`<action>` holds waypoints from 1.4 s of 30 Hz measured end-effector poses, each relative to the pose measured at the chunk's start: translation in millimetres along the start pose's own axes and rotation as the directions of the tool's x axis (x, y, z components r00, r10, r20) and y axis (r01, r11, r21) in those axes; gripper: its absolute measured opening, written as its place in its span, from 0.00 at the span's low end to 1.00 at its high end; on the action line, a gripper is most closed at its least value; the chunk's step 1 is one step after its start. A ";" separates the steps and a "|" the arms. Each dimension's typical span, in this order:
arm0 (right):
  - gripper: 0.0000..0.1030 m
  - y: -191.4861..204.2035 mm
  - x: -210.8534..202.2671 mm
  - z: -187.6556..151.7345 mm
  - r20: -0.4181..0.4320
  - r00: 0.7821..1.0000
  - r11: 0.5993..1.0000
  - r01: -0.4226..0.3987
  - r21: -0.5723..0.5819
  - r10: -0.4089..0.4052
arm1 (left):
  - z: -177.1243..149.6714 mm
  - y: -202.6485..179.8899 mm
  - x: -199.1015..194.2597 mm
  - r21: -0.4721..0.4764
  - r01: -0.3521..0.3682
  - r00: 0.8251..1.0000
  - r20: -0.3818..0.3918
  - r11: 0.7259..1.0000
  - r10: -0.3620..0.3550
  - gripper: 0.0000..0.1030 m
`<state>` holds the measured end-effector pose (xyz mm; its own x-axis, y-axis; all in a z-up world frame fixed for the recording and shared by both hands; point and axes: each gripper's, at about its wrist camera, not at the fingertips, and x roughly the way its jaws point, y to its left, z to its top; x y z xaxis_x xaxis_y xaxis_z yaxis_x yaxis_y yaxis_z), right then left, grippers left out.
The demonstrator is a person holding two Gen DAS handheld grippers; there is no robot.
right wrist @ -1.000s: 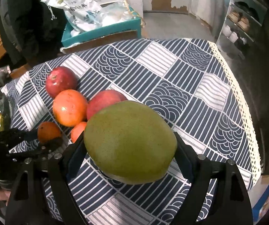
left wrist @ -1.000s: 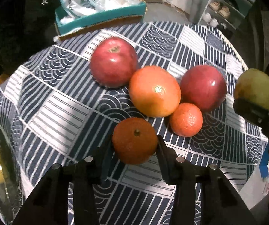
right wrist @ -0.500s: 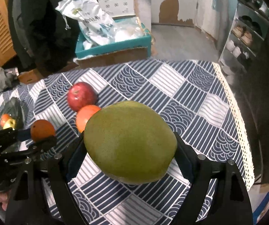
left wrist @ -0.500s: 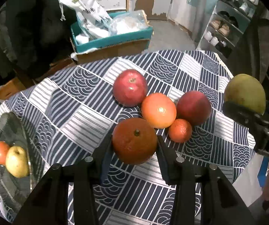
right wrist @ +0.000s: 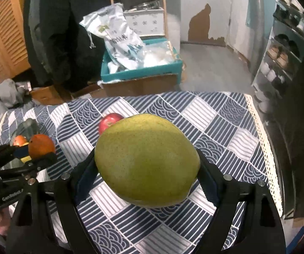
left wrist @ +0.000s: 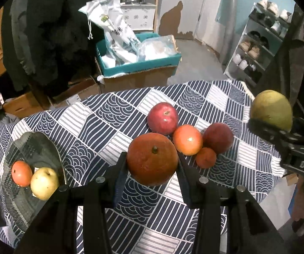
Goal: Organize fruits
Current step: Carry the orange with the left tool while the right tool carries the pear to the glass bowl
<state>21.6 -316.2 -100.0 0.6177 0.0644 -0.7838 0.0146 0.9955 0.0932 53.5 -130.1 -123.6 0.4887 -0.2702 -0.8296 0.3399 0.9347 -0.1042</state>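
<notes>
Your left gripper [left wrist: 152, 165] is clamped on a dark orange [left wrist: 152, 158], held above the patterned tablecloth [left wrist: 101, 122]. Your right gripper [right wrist: 146, 169] grips a large green mango [right wrist: 147, 159] between its pads, also off the table. Four fruits sit clustered on the cloth: a red apple [left wrist: 162, 118] touching the lighter orange [left wrist: 187, 139]. The glass plate [left wrist: 35, 146] at the left holds two fruits.

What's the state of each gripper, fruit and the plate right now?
left gripper: shut on orange, lifted off the table
right gripper: shut on mango, lifted
glass plate: on tablecloth, holds yellow apple and small red fruit
four loose fruits: clustered on tablecloth
</notes>
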 end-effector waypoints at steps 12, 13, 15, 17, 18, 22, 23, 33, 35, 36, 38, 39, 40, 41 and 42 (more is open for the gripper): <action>0.83 30.5 -21.5 13.0 0.056 0.998 0.999 -0.023 -0.045 0.025 | 0.6 17.5 -45.6 0.000 -0.010 0.997 0.080 1.000 0.010 0.44; 0.83 33.3 -23.9 14.4 0.060 0.998 0.998 -0.026 -0.049 0.029 | 0.0 19.7 -48.8 -0.003 -0.012 0.996 0.083 1.000 0.012 0.44; 0.83 38.9 -28.6 16.3 0.070 0.997 0.998 -0.034 -0.055 0.037 | -0.3 24.7 -54.4 -0.010 -0.016 0.996 0.090 1.000 0.017 0.44; 0.83 45.8 -33.8 17.6 0.079 0.996 0.997 -0.043 -0.065 0.048 | -0.6 29.7 -59.1 -0.017 -0.018 0.995 0.094 1.000 0.020 0.44; 0.83 48.7 -35.3 18.3 0.081 0.995 0.997 -0.047 -0.069 0.052 | -0.9 32.4 -61.2 -0.022 -0.020 0.995 0.094 1.000 0.021 0.44; 0.83 62.1 -40.7 20.3 0.088 0.994 0.994 -0.061 -0.088 0.069 | -1.4 41.5 -68.7 -0.041 -0.022 0.994 0.106 0.999 0.026 0.44; 0.83 65.8 -41.8 21.0 0.090 0.993 0.993 -0.066 -0.094 0.074 | -1.6 43.9 -70.6 -0.044 -0.026 0.993 0.110 0.999 0.031 0.44; 0.83 104.6 -34.7 31.1 0.077 0.990 0.984 -0.110 -0.139 0.122 | -9.8 74.5 -81.7 -0.096 -0.035 0.991 0.122 0.995 0.047 0.44; 0.83 115.2 -30.1 32.7 0.072 0.989 0.981 -0.118 -0.154 0.130 | -10.9 81.5 -84.3 -0.107 -0.044 0.990 0.126 0.993 0.057 0.44; 0.83 119.6 -28.5 33.0 0.069 0.989 0.980 -0.120 -0.160 0.133 | -11.6 85.5 -85.7 -0.112 -0.049 0.990 0.128 0.992 0.064 0.44; 0.83 129.8 -24.8 34.9 0.062 0.988 0.977 -0.128 -0.171 0.140 | -13.0 92.5 -87.7 -0.123 -0.057 0.989 0.130 0.991 0.073 0.44; 0.83 134.8 -23.1 36.0 0.059 0.987 0.975 -0.134 -0.175 0.146 | -13.8 97.2 -88.6 -0.133 -0.058 0.989 0.130 0.989 0.076 0.44; 0.83 138.5 -21.6 37.1 0.055 0.987 0.974 -0.137 -0.178 0.149 | -14.6 101.3 -89.3 -0.139 -0.060 0.988 0.130 0.989 0.078 0.44; 0.83 143.5 -20.1 38.3 0.052 0.986 0.973 -0.144 -0.180 0.155 | -15.8 106.5 -89.9 -0.147 -0.064 0.988 0.129 0.987 0.084 0.44; 0.83 148.6 -18.4 39.9 0.050 0.986 0.971 -0.150 -0.184 0.162 | -16.9 110.2 -90.0 -0.153 -0.068 0.988 0.128 0.986 0.088 0.44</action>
<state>43.8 -172.1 -47.3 0.6501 0.2214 -0.7269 -0.2237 0.9700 0.0953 33.5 1.2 -69.7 0.6156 -0.2143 -0.7584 0.1789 0.9752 -0.1304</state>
